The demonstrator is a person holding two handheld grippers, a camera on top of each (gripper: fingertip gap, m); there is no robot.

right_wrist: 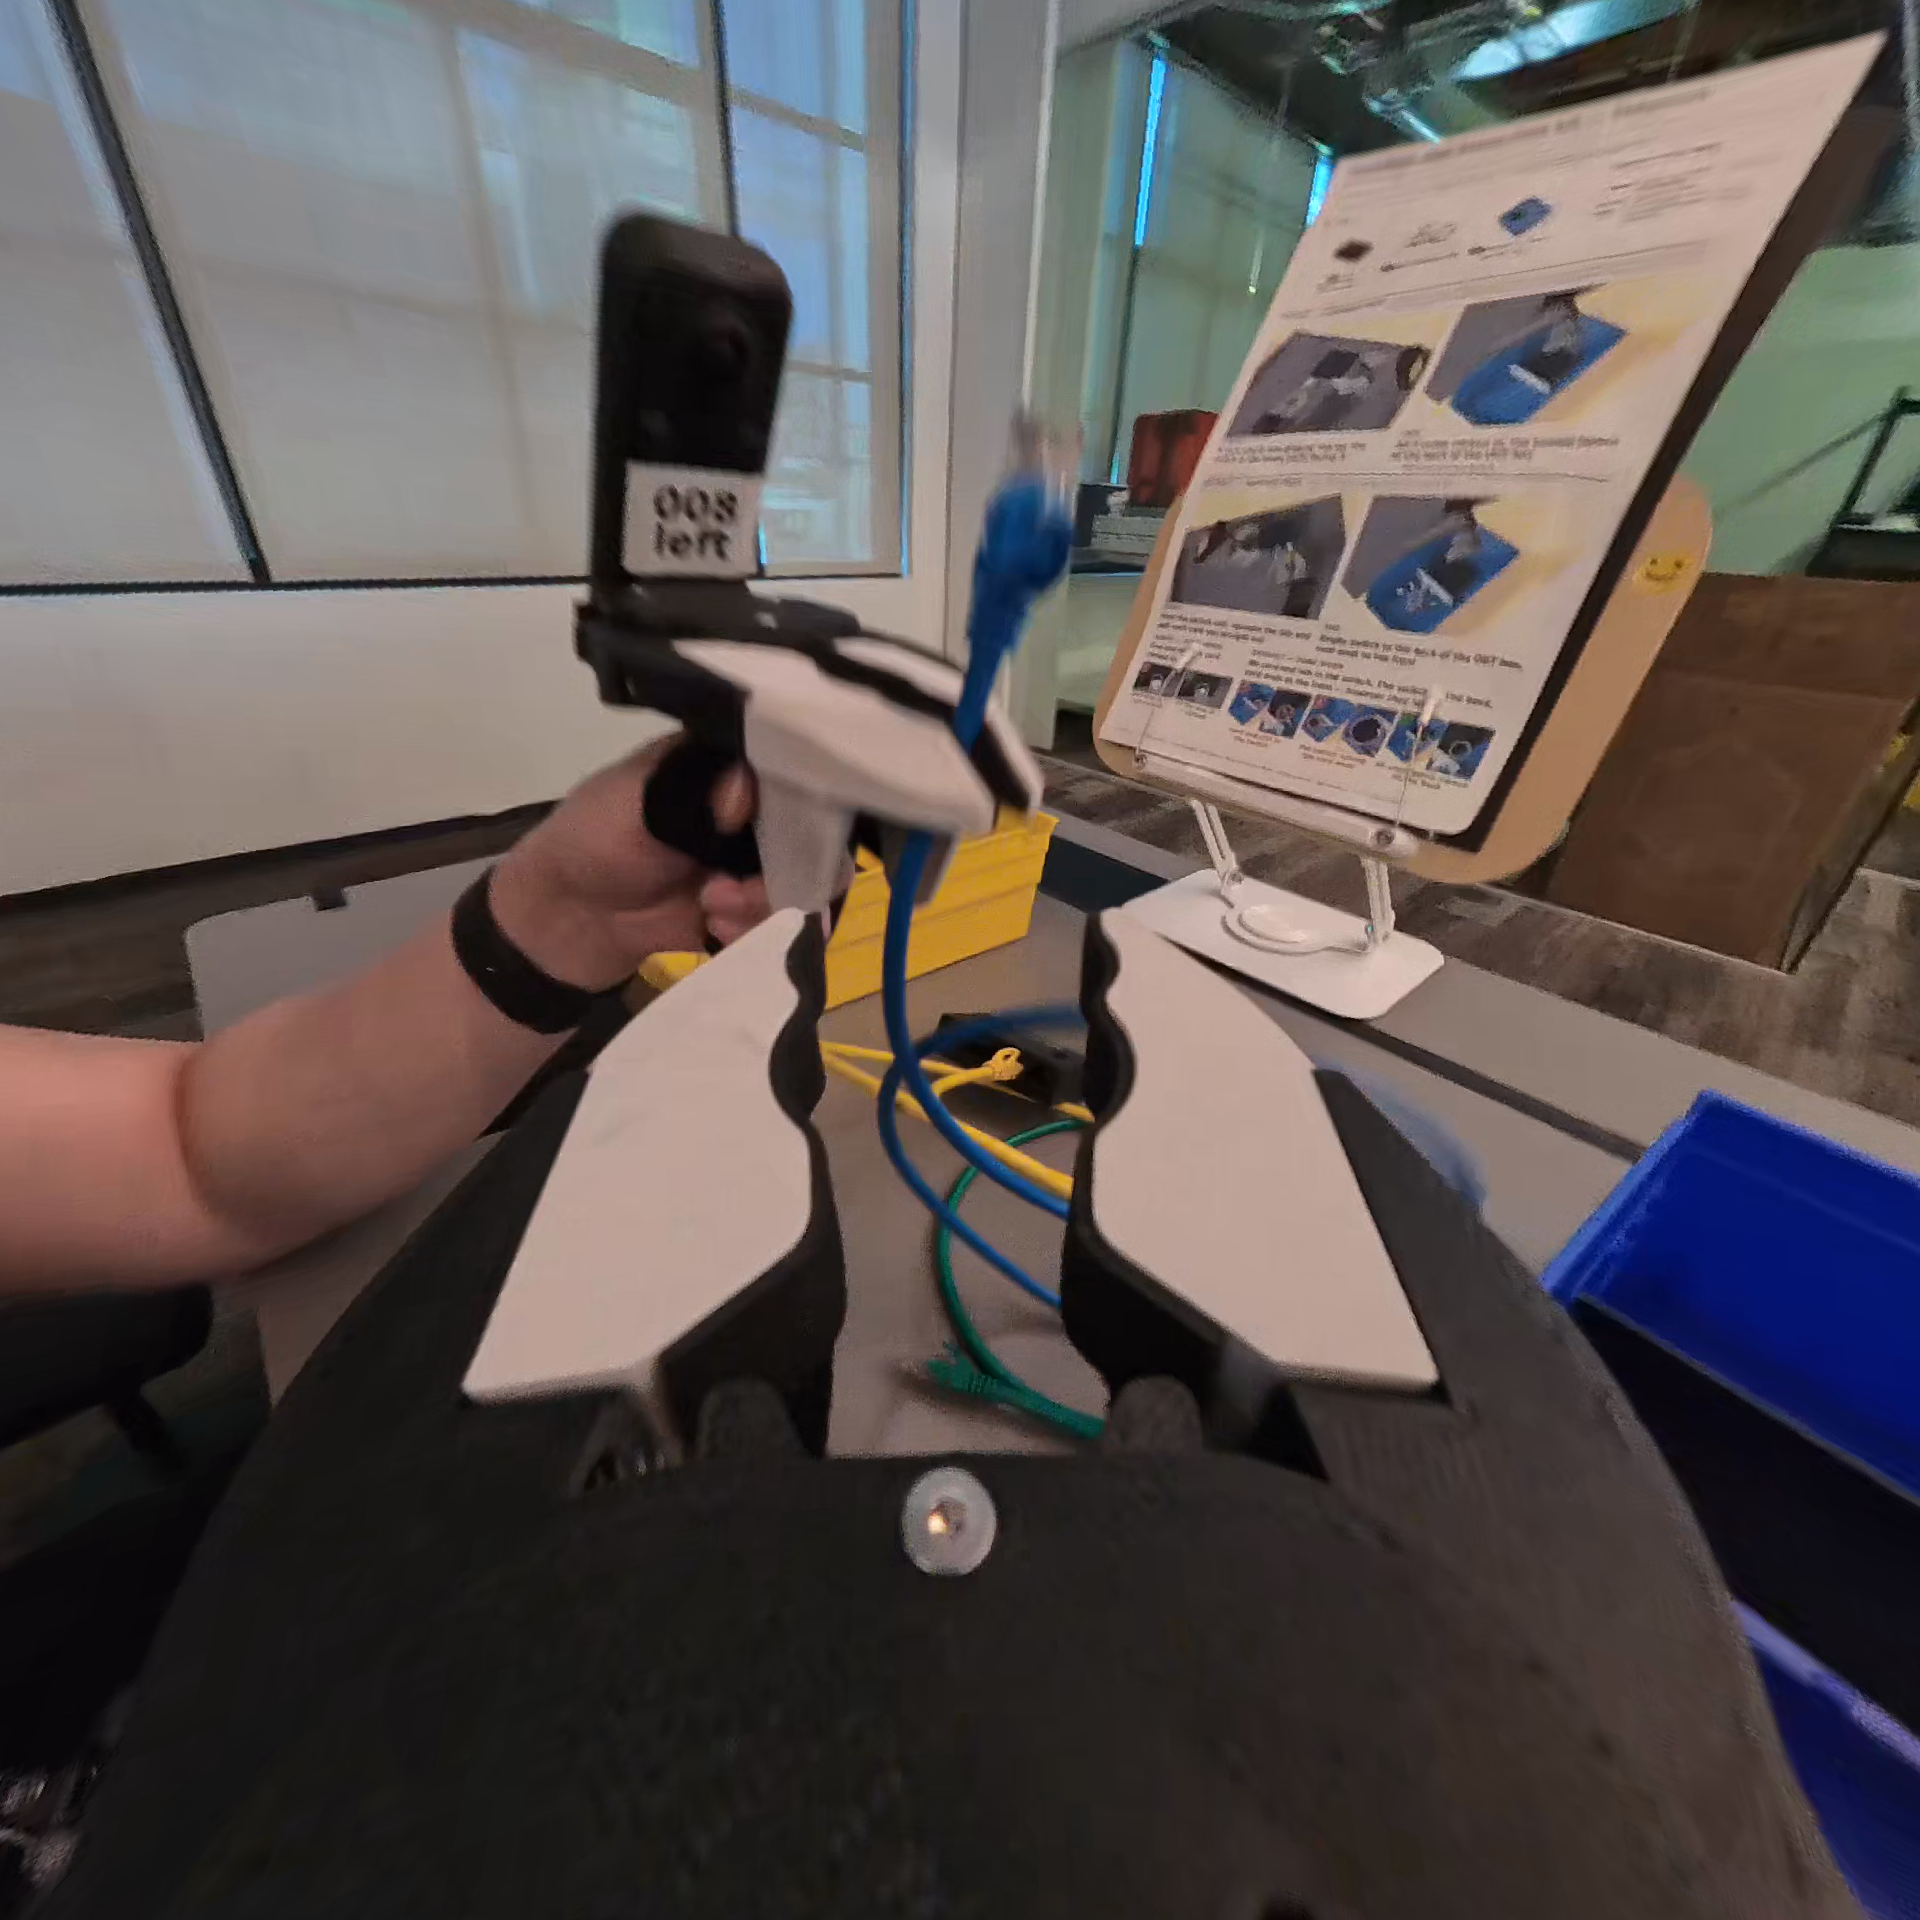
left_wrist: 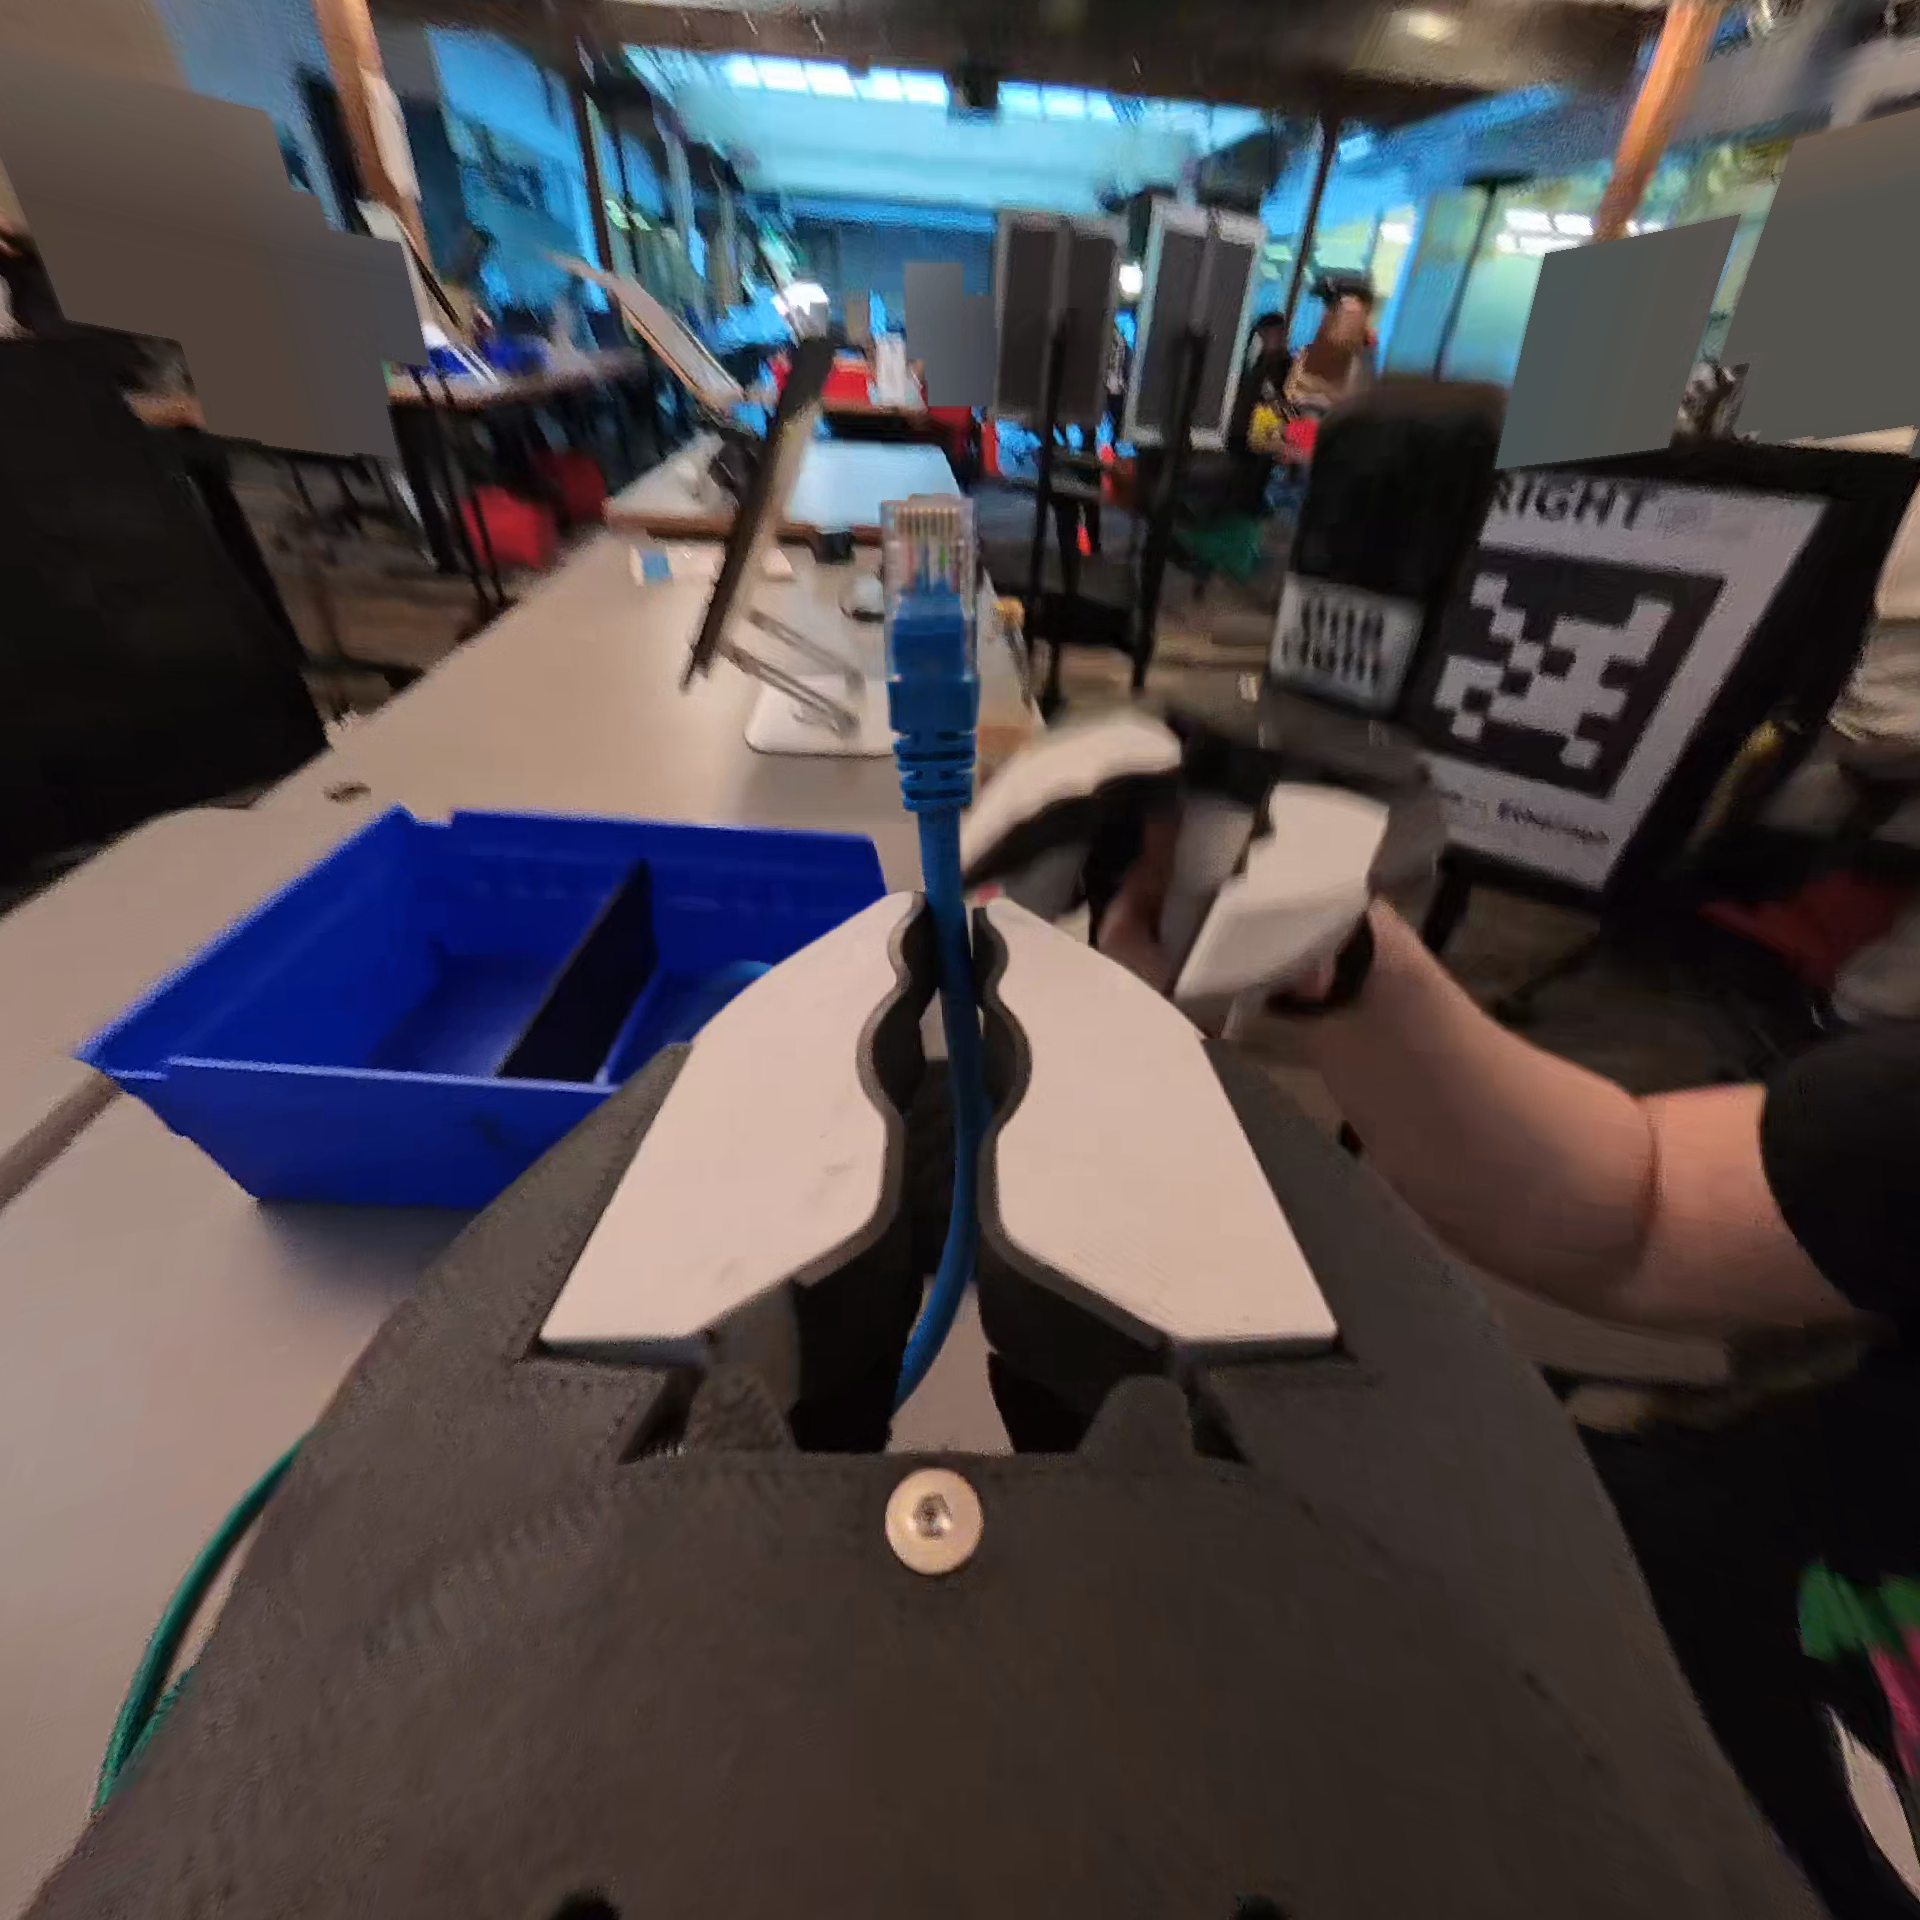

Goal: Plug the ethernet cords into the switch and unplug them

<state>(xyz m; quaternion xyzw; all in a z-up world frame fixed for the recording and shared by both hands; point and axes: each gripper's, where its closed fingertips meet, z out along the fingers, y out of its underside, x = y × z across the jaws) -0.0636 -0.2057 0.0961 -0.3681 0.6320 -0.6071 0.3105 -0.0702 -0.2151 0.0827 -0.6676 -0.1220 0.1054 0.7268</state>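
A blue ethernet cord [left_wrist: 940, 997] with a clear plastic plug stands upright, pinched between the pressed-together white fingers of the left gripper [left_wrist: 948, 914], raised above the grey table [left_wrist: 135, 1330]. The right gripper [right_wrist: 948, 935] has its fingers spread, holding nothing. On the table beyond it lie a small black switch [right_wrist: 1049, 1055], a yellow cord [right_wrist: 977, 1075] and a green cord [right_wrist: 961, 1299]. A blue plastic bin [left_wrist: 416, 1018] sits at the left, a yellow bin [right_wrist: 966, 904] farther off.

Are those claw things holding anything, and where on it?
The left gripper pinches the blue cord just below its plug. The right gripper is open and empty.
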